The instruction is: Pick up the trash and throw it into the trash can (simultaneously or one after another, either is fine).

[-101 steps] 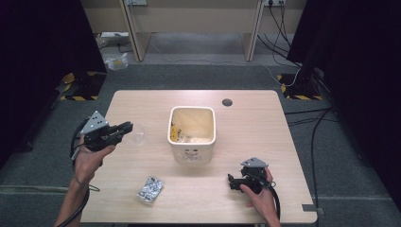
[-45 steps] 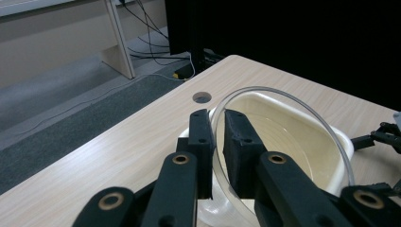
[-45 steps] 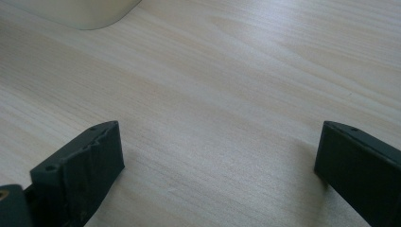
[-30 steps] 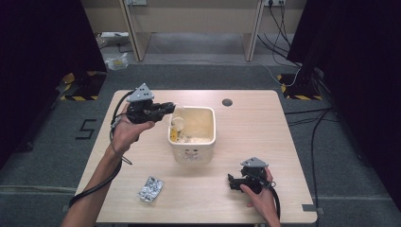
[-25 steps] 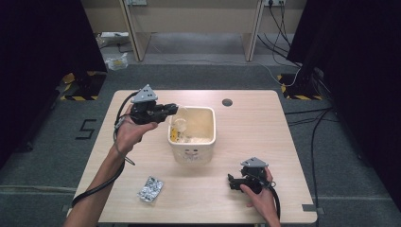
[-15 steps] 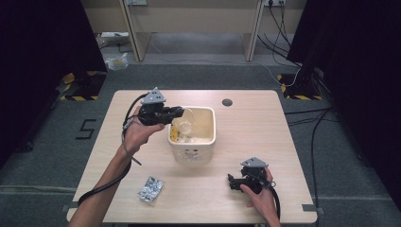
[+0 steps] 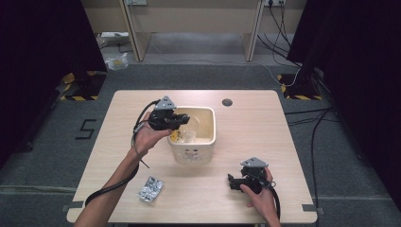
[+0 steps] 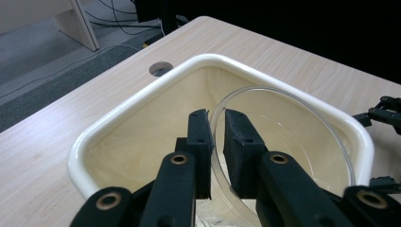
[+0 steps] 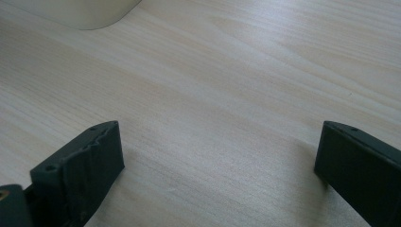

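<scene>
My left gripper (image 7: pixel 182 121) hovers over the left side of a cream square bin (image 7: pixel 211 124) in the middle of the table. It is shut on the rim of a clear plastic cup (image 7: pixel 191 133), which tilts into the bin. In the left gripper view the gripper (image 8: pixel 216 119) pinches the thin cup wall (image 8: pixel 302 102) between its jaws, above the bin's rim (image 8: pixel 137 97). Yellowish bits lie in the bin's bottom. My right gripper (image 7: pixel 232 182) rests low on the table at the front right, open; in the right gripper view the gripper (image 9: pixel 217 156) has only bare wood between its jaws.
A crumpled foil packet (image 7: pixel 150 189) lies near the table's front left. A round cable hole (image 7: pixel 227 102) is in the tabletop behind the bin. The bin's corner (image 9: pixel 80 12) shows at the top left of the right gripper view.
My left gripper has carried the clear cup from the table's left side rightward to over the bin and tipped it inward. The right gripper has stayed put.
</scene>
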`<state>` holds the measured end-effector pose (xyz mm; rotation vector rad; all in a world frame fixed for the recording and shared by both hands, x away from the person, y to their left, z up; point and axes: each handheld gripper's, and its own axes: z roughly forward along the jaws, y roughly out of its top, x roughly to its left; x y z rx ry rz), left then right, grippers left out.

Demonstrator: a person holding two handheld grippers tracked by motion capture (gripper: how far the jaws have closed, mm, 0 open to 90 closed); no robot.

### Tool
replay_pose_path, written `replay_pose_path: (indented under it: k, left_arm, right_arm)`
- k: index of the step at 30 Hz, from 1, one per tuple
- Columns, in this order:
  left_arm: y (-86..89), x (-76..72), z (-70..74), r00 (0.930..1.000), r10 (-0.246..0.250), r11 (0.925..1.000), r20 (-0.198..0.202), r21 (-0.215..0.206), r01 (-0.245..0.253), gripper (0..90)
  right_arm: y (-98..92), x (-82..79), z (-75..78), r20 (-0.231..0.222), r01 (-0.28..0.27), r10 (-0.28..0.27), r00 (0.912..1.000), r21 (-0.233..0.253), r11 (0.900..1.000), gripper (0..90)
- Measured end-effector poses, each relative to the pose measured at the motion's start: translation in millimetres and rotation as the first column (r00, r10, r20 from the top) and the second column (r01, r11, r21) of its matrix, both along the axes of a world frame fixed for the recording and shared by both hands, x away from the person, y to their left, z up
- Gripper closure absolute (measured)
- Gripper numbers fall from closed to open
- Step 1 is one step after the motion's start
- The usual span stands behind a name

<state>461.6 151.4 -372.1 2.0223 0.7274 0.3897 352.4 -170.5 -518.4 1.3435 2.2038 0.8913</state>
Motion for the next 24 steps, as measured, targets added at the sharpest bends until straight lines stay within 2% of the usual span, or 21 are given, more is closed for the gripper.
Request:
replay_pose_path:
  k: [4, 7, 10, 11, 12, 14, 16, 24]
  left_arm:
    - [-3.6, 0.2, -5.2, 1.0, -0.004, 0.9993, -0.002, 0.037, 0.004, 79.1]
    - [-4.4, 0.6, -6.9, 1.0, -0.002, 0.9993, -0.007, 0.038, 0.002, 75.9]
    - [-3.9, 0.6, -6.7, 0.9999, 0.0, 0.9997, -0.012, 0.025, 0.0, 68.3]
    - [-3.1, 0.6, -5.8, 0.9999, 0.002, 0.9998, -0.011, 0.018, -0.002, 68.3]
    - [-0.7, -0.1, -3.2, 0.9999, 0.009, 1.0, -0.009, 0.001, -0.009, 62.8]
    - [1.9, -1.9, 0.2, 0.9998, 0.017, 0.9998, -0.006, -0.01, -0.017, 58.0]
    - [4.6, -4.3, 3.5, 0.9998, 0.022, 0.9997, -0.002, -0.007, -0.022, 51.1]
    - [17.4, -14.7, 12.8, 0.9994, 0.032, 0.9983, -0.01, -0.048, -0.032, 37.4]
  right_arm:
    - [0.0, 0.0, 0.0, 0.0, 0.0, 0.0, 1.0, 0.0, 1.0, 2.2]
    - [-0.1, 0.0, 0.0, 0.0, 0.0, 0.0, 1.0, -0.001, 1.0, 2.2]
    - [-0.1, 0.0, 0.0, 0.0, 0.0, 0.0, 1.0, -0.002, 1.0, 2.2]
    - [-0.1, 0.0, 0.0, 0.0, 0.0, 0.0, 1.0, -0.002, 1.0, 2.2]
    - [-0.1, 0.0, 0.0, 0.0, 0.0, 0.0, 1.0, -0.002, 1.0, 2.2]
    - [0.0, 0.0, 0.0, 0.0, 0.0, 0.0, 1.0, -0.001, 1.0, 2.2]
    - [-0.1, 0.0, 0.0, 0.0, 0.0, 0.0, 1.0, -0.001, 1.0, 2.2]
    - [-0.1, 0.0, 0.0, 0.0, 0.0, 0.0, 1.0, -0.002, 1.0, 2.2]
